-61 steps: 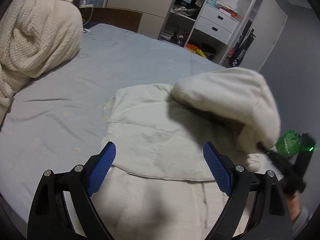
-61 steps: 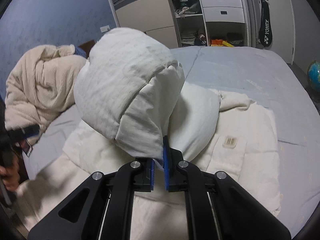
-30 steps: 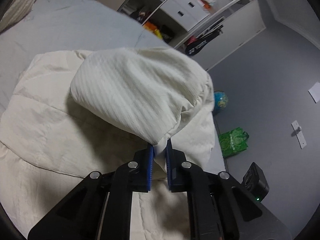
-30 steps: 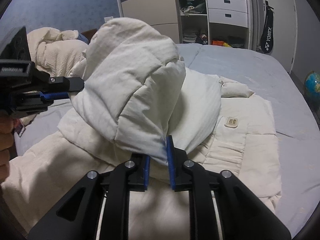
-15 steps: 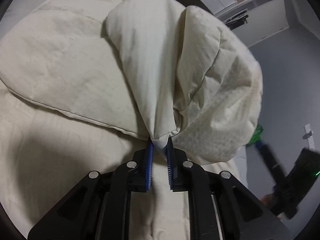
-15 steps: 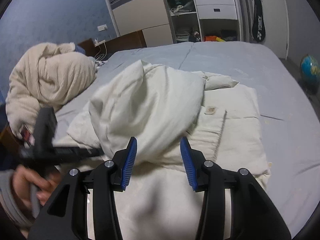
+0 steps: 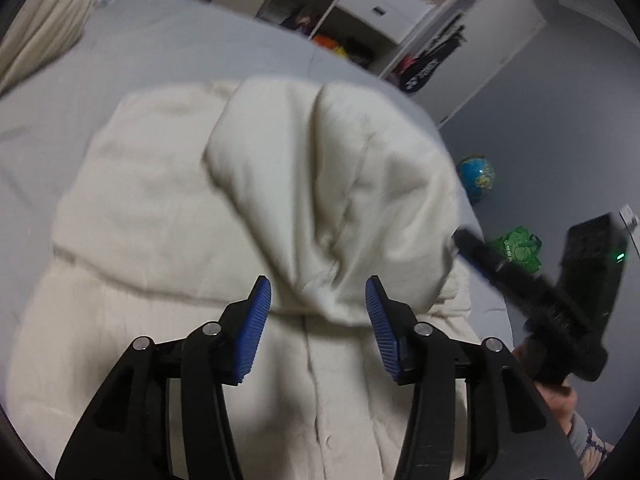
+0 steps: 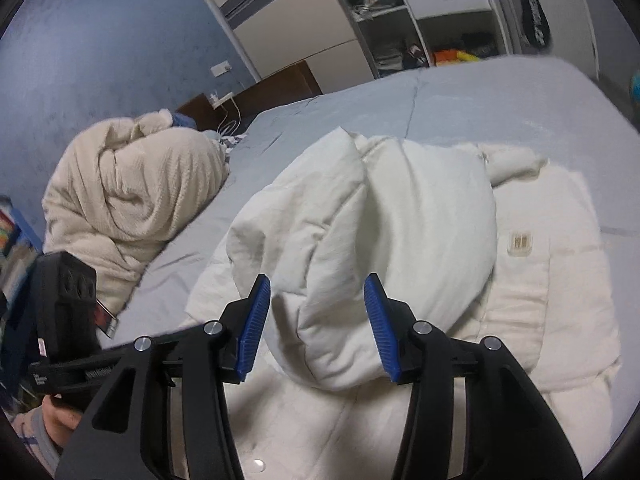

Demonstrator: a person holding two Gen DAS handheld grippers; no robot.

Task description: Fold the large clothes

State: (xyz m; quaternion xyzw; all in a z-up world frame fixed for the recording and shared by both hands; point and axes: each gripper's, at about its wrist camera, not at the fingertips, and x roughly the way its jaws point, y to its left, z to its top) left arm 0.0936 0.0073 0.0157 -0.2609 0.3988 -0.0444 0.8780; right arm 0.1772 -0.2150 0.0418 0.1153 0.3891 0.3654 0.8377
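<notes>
A large cream padded coat [image 7: 152, 208] lies spread on the grey bed [image 7: 152, 48]. Its puffy hood [image 7: 332, 184] is folded down onto the coat's body. My left gripper [image 7: 318, 320] is open just in front of the hood's lower edge and holds nothing. In the right wrist view the same hood [image 8: 400, 240] lies on the coat [image 8: 552, 320], and my right gripper [image 8: 318, 320] is open around its near edge without gripping it. The right gripper's body shows at the right of the left view [image 7: 560, 300]; the left gripper's body shows at the lower left of the right view [image 8: 64, 320].
A bunched beige blanket [image 8: 128, 208] lies at the bed's head. A white wardrobe with drawers [image 7: 384, 4] stands beyond the bed. A globe [image 7: 476, 176] and a green bag [image 7: 520, 248] sit on the floor to the right.
My left gripper has let go of the hood and opened. The hood has dropped onto the coat's body. My right gripper stays open and has pulled back a little.
</notes>
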